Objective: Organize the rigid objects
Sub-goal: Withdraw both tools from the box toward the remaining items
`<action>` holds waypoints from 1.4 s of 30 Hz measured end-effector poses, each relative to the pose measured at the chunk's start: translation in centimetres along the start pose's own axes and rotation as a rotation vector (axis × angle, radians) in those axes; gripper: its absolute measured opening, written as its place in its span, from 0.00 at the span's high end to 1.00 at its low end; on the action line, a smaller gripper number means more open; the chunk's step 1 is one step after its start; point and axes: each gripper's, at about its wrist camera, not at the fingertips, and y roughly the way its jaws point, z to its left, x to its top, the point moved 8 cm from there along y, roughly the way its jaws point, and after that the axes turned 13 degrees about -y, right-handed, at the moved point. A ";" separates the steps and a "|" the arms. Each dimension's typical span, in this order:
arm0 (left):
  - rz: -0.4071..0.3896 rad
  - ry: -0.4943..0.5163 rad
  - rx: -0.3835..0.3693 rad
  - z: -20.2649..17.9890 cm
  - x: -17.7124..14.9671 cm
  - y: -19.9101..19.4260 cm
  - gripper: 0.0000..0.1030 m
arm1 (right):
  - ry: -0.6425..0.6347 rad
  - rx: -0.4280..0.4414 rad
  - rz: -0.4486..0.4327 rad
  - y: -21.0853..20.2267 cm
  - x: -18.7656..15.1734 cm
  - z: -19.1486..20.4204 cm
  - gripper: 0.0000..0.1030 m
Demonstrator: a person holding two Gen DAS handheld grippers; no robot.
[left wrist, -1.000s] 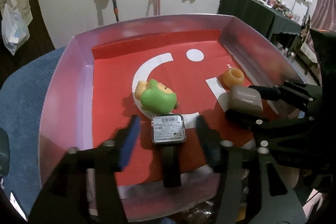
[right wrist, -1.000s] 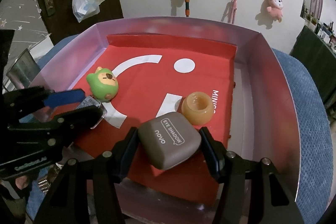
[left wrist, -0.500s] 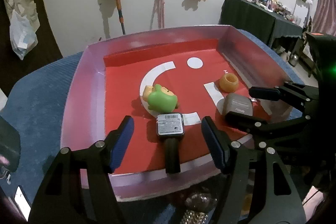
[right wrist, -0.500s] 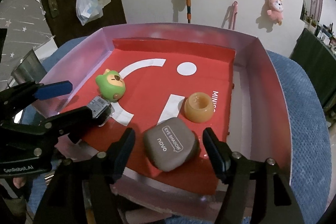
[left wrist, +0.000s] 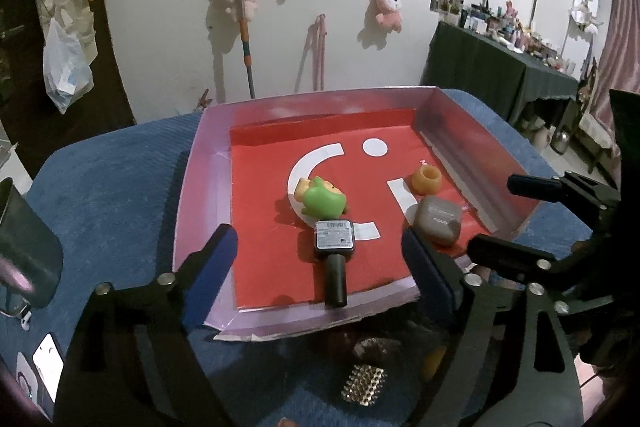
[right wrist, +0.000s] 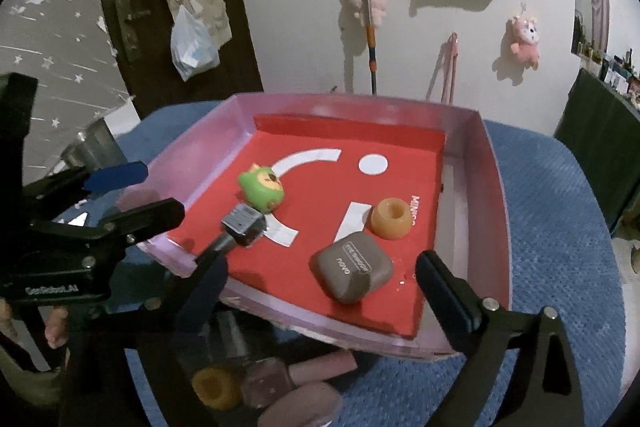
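Observation:
A pink-walled box (left wrist: 200,187) (right wrist: 500,211) with a red floor holds a green toy figure (left wrist: 323,202) (right wrist: 262,188), a black-capped bottle with a label (left wrist: 334,247) (right wrist: 240,227), an orange ring-shaped pot (left wrist: 427,179) (right wrist: 390,218) and a brown eye-shadow case (left wrist: 437,219) (right wrist: 352,267). My left gripper (left wrist: 318,263) hangs over the box's near edge, its jaws opening, with the bottle lying free between them. My right gripper (right wrist: 320,283) is likewise back from the case, its jaws opening, pads clear of it.
The box rests on a blue cushioned seat (left wrist: 112,195). Below its near edge lie pinkish bottles (right wrist: 276,379), a yellow ring (right wrist: 214,389) and a gold studded item (left wrist: 363,385). A metal cup (left wrist: 24,247) and a phone (left wrist: 48,367) stand at the left.
Both grippers let go and spread wide, then drew back and up from the box. The bottle and the eye-shadow case stay on the red floor.

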 end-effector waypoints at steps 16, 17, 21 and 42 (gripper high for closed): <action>-0.105 0.000 0.006 -0.2 -1.6 -3.8 0.04 | -0.013 -0.014 -0.141 -5.1 -0.7 2.2 0.00; -0.109 -0.007 -0.001 -0.2 -1.8 -4.0 0.04 | -0.017 -0.022 -0.149 -5.4 -0.8 2.3 0.00; -0.113 -0.024 -0.007 -0.1 -2.7 -4.4 0.04 | -0.044 -0.081 -0.183 -6.7 -1.4 3.0 0.00; -0.056 0.009 0.040 0.0 -10.2 -3.7 0.04 | -0.011 -0.141 -0.121 -6.8 -7.9 4.8 0.06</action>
